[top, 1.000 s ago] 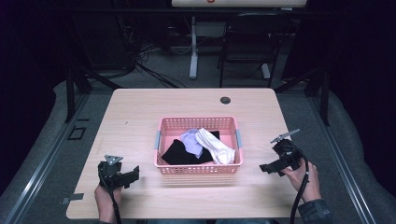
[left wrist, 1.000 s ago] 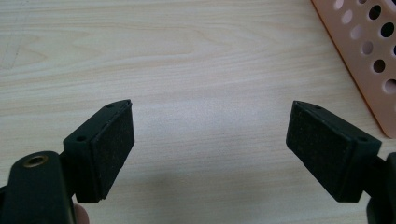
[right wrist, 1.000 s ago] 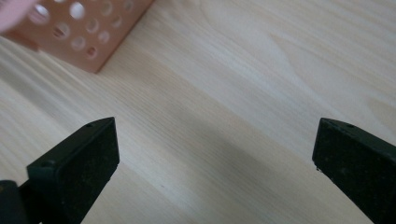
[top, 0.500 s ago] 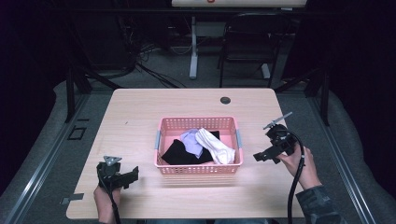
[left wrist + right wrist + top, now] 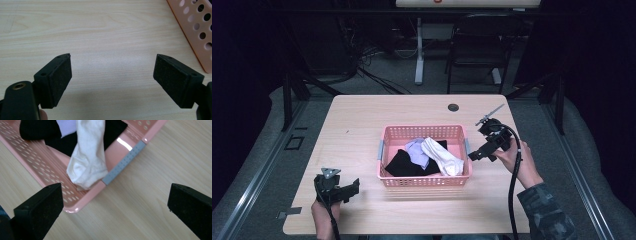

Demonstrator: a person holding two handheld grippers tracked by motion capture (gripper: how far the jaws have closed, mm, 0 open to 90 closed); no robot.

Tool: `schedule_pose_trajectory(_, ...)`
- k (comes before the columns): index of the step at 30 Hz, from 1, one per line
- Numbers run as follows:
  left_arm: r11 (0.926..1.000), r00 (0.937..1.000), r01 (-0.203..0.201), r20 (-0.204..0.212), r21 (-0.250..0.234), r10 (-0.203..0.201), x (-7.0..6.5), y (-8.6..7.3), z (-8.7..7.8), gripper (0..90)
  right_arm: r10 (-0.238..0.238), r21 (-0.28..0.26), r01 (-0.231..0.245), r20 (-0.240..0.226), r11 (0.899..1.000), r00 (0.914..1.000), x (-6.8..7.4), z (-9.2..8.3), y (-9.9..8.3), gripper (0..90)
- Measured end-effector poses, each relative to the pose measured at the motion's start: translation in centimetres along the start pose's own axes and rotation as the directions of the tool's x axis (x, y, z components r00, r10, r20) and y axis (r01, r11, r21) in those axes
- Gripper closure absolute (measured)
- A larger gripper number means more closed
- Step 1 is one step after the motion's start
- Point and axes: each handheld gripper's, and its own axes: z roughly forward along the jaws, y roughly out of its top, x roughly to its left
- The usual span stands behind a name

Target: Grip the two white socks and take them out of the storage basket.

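A pink perforated basket sits mid-table and holds a white sock, a lavender cloth and black cloth. My right gripper hovers just beyond the basket's right end, open and holding nothing. In the right gripper view the white sock lies against the basket's end wall by a grey handle, with the open right gripper over the basket corner. My left gripper rests open near the table's front left; in the left gripper view that gripper spans bare wood.
The light wood table has a dark round grommet near its back edge. The basket's corner lies to the right of my left gripper. Chairs, cables and a stand are on the dark floor behind the table.
My right gripper has moved up and left from the table's right side to the basket's right end. The left gripper has stayed put.
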Motion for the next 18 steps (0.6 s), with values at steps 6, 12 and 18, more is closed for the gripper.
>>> schedule_pose_trajectory(6, 1.0, 1.0, -0.001, 0.004, 0.001, 0.001, -0.1, 0.0, 0.0, 15.3, -0.054, 0.024, 0.054, -0.005, 0.998, 0.9985, 1.3, 0.9, 2.4, 0.0)
schedule_pose_trajectory(12, 1.0, 0.9999, 0.006, 0.009, -0.007, -0.006, 0.0, 0.0, 0.0, 15.3, -0.059, 0.021, 0.059, -0.03, 0.998, 0.9978, 2.3, 2.4, 4.3, 0.0)
schedule_pose_trajectory(18, 1.0, 0.9999, -0.001, 0.011, -0.005, 0.001, 0.0, 0.0, 0.0, 15.2, -0.101, 0.05, 0.104, -0.045, 0.993, 0.9938, 3.0, 3.6, 6.0, 7.2)
